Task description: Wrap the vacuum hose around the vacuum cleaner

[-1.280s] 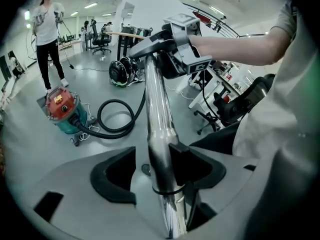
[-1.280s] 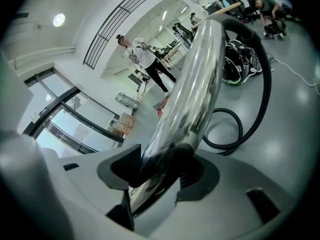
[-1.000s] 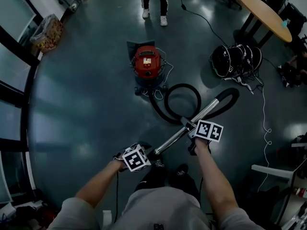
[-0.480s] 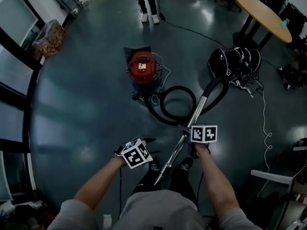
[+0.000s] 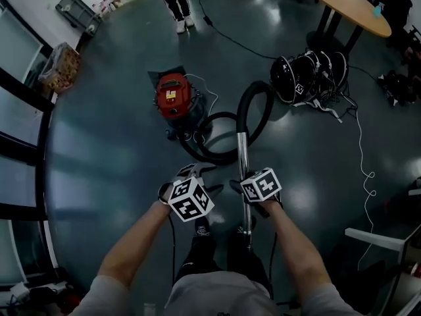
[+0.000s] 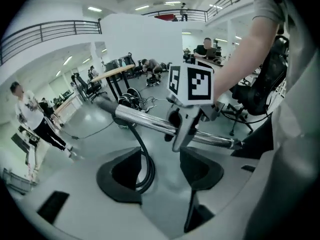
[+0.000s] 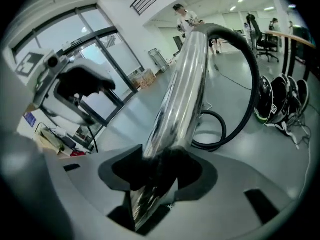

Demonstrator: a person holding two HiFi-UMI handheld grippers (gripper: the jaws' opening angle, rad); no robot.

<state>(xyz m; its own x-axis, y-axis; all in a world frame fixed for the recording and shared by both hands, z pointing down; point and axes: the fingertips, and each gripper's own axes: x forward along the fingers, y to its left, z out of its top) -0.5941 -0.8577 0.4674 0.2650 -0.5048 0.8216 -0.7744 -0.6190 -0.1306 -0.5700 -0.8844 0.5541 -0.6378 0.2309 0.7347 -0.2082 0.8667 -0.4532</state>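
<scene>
The red vacuum cleaner (image 5: 172, 96) was seen standing on the dark floor (image 5: 118, 150), ahead of the person. The black vacuum hose (image 5: 217, 159) was laid in a loose loop on the floor just beside the cleaner, not wrapped around it, and was arched up to the far end of the metal tube (image 5: 243, 157). The tube was clenched between the pads of the right tongs (image 7: 159, 176), whose jaws had just been closing on it, and it was pointed away from the person toward the cleaner. The left tongs (image 6: 161, 170) were held just beside the tube, released. Their jaws had just been closing somewhat, but nothing was pressed between them. Black helmets (image 5: 309, 74) were piled well apart from the cleaner.
</scene>
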